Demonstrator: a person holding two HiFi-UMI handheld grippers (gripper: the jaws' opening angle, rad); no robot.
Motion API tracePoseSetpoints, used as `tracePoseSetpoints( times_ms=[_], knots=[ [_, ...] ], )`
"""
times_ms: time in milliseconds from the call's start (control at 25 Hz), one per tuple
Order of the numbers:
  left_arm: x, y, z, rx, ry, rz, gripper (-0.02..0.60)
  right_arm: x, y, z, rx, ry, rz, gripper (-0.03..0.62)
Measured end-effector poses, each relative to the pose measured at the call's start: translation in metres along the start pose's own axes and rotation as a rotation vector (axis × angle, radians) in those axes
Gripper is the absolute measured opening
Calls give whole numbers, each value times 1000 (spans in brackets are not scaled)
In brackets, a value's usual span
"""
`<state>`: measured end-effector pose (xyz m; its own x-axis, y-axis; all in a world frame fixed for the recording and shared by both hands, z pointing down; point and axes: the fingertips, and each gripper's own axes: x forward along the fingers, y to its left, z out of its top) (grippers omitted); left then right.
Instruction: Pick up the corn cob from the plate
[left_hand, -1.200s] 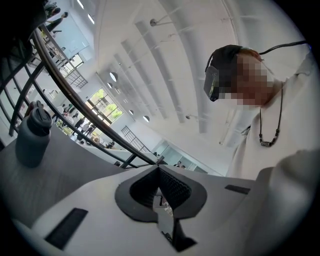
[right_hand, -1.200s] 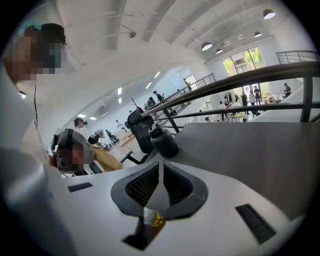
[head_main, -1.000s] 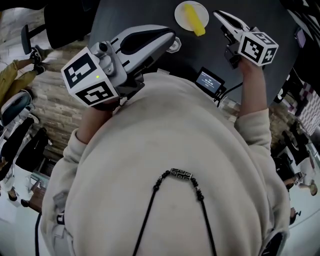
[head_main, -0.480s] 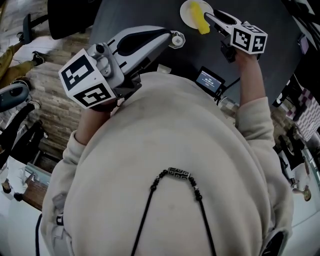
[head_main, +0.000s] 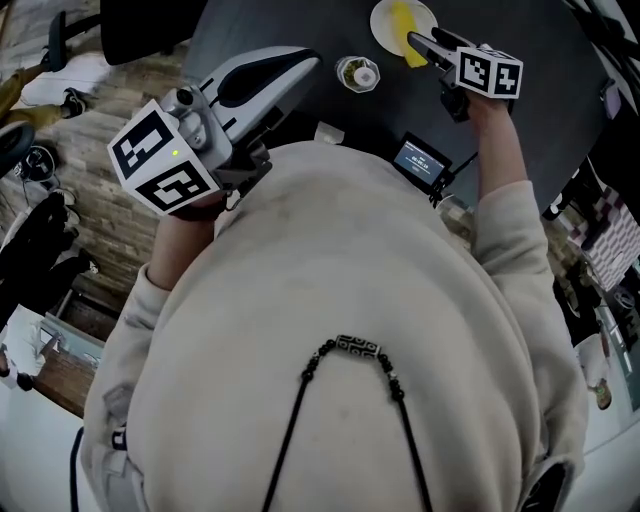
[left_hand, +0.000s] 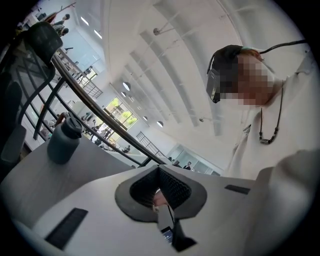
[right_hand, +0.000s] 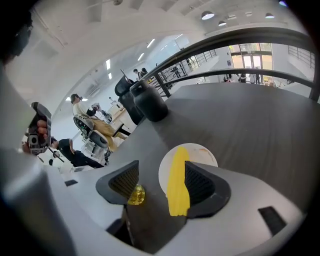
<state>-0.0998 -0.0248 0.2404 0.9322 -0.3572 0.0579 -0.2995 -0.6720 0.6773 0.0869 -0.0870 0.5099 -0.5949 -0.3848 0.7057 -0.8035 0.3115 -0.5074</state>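
A yellow corn cob (head_main: 404, 20) lies on a small white plate (head_main: 385, 12) at the far side of the dark table. My right gripper (head_main: 415, 42) reaches down onto the plate. In the right gripper view the corn cob (right_hand: 177, 182) lies between the jaws, close against the right pad (right_hand: 199, 184), with the plate (right_hand: 200, 151) under it. The jaws are opening and the pads do not press on the cob. My left gripper (head_main: 312, 58) hovers at the table's near left, shut and empty, and its pads (left_hand: 172, 187) meet at the tips.
A small round jar (head_main: 357, 73) stands on the table between the two grippers and shows as a golden blob (right_hand: 136, 194) by the right gripper's left pad. A dark bottle (right_hand: 149, 106) stands beyond the plate. A small device with a lit screen (head_main: 418, 160) sits at the near edge.
My right gripper has come down onto the plate and its jaws have opened around the corn cob. The left gripper has drifted left, uncovering the small jar.
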Motion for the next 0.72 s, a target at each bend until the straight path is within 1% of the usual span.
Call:
tracePoseSetpoints(
  times_ms=[240, 400, 480, 600, 720],
  knots=[
    [-5, 1, -3, -6, -4, 9, 0, 20, -14, -12, -9, 64, -54, 301],
    [-8, 4, -7, -10, -3, 18, 0, 33, -24, -24, -19, 110, -81, 341],
    [-11, 7, -8, -13, -3, 28, 0, 36, -26, -28, -27, 129, -95, 345],
    [-15, 10, -8, -20, -5, 41, 0, 43, -26, -31, -39, 158, -96, 350],
    [-13, 11, -9, -27, -3, 40, 0, 51, -27, -34, -68, 195, -105, 368]
  ],
)
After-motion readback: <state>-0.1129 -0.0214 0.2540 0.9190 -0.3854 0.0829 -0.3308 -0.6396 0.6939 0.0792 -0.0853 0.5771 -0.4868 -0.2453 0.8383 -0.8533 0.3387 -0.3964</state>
